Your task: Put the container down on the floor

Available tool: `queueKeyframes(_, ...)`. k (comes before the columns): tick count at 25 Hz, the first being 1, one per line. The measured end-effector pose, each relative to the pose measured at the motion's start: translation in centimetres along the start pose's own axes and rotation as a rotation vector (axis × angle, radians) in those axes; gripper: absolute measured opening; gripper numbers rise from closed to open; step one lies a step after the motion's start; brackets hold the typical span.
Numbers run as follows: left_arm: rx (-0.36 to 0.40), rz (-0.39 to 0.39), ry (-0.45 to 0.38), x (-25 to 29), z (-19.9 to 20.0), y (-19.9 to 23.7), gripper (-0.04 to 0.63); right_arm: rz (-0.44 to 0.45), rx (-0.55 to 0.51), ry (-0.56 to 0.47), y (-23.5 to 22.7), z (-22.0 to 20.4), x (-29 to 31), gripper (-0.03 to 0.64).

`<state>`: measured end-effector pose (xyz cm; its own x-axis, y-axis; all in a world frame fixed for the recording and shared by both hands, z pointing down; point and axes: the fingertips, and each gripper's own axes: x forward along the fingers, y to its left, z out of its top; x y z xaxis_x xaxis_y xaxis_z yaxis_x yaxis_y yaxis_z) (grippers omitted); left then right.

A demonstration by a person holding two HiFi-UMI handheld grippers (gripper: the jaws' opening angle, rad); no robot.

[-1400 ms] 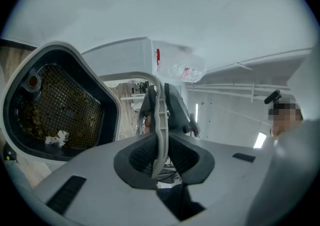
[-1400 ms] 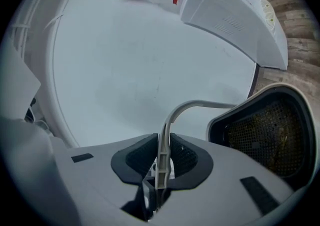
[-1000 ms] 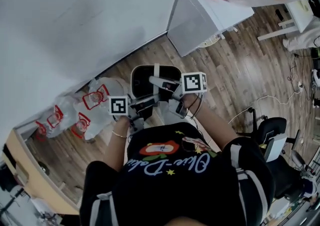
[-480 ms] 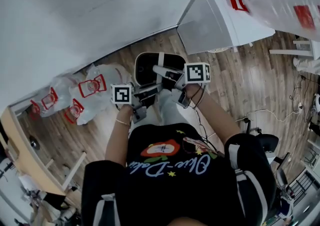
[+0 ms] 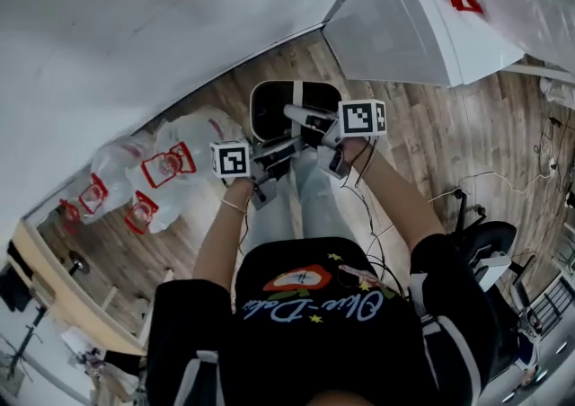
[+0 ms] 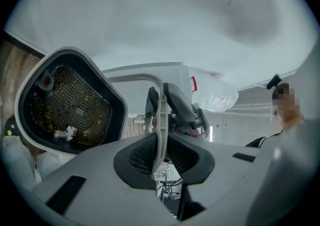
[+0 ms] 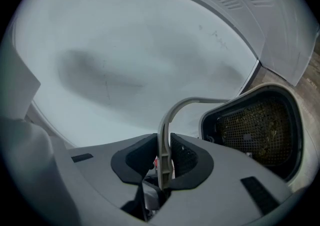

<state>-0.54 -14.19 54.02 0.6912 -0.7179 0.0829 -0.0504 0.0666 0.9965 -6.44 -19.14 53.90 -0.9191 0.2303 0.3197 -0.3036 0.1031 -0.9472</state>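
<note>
The container [image 5: 292,108] is a white-rimmed bin with a dark mesh-lined inside and a thin grey bail handle [image 5: 301,113]. It hangs over the wooden floor close to the wall, in front of the person's knees. My left gripper [image 5: 272,155] and right gripper [image 5: 314,126] are both shut on that handle, side by side. In the left gripper view the handle [image 6: 160,115] runs up between the pads and the container [image 6: 70,105] sits at left. In the right gripper view the handle [image 7: 165,140] is pinched too, with the container [image 7: 260,130] at right. Whether its base touches the floor is hidden.
White plastic bags [image 5: 171,166] with red print lie on the floor to the left. A white cabinet [image 5: 422,27] stands at the upper right beside the white wall [image 5: 135,27]. An office chair [image 5: 490,251] and cables are at right, a wooden desk edge [image 5: 54,296] at lower left.
Both grippers have sunk with the container towards the floor by the wall. The person has bent further forward, so the legs now show below the grippers.
</note>
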Motion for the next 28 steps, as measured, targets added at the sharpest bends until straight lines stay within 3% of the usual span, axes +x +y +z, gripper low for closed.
queueKeyframes(7,-0.041,0.003,-0.019,1.2,0.5,6.9,0.046,-0.017,-0.003,-0.005,-7.0,0.4,2.4,0.068)
queueKeyframes(12,-0.012,0.035,0.006,2.0,1.3,12.8,0.046,-0.046,0.008,-0.004,-12.8,0.9,4.0,0.069)
queueKeyframes(18,-0.037,0.077,0.044,2.1,1.2,19.3,0.048,-0.066,0.000,0.011,-18.7,0.6,6.1,0.067)
queueKeyframes(22,-0.032,0.095,0.024,1.9,1.4,22.2,0.048,-0.076,-0.004,0.000,-21.4,0.4,7.6,0.069)
queueKeyframes(28,-0.088,0.148,0.013,1.6,-0.4,26.0,0.055,-0.101,-0.049,0.031,-24.7,-1.6,8.5,0.069)
